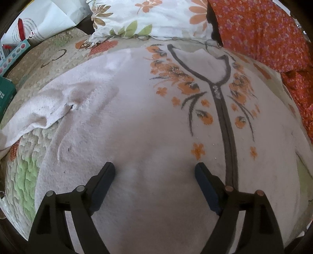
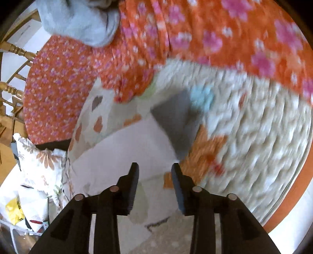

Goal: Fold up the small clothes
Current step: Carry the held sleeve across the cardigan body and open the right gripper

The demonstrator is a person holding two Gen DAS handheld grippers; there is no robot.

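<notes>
A small white knitted cardigan (image 1: 137, 121) with orange flowers and a dark grey front band (image 1: 227, 125) lies spread face up on a quilted bedspread (image 1: 25, 172). Its left sleeve (image 1: 39, 115) is rumpled at the left. My left gripper (image 1: 154, 168) is open wide and empty, hovering just above the cardigan's lower body. In the blurred right wrist view, my right gripper (image 2: 155, 168) is open and empty above a white part of the cardigan (image 2: 127, 148) with a grey cuff or hem (image 2: 176, 121) beyond it.
An orange flowered cloth (image 1: 264, 33) lies at the right and shows in the right wrist view (image 2: 58, 88). A flowered pillow (image 1: 152, 17) lies at the head of the bed. Bags and boxes (image 1: 11, 48) sit at the left. A wooden chair (image 2: 13, 88) and a grey garment (image 2: 82, 23) are farther off.
</notes>
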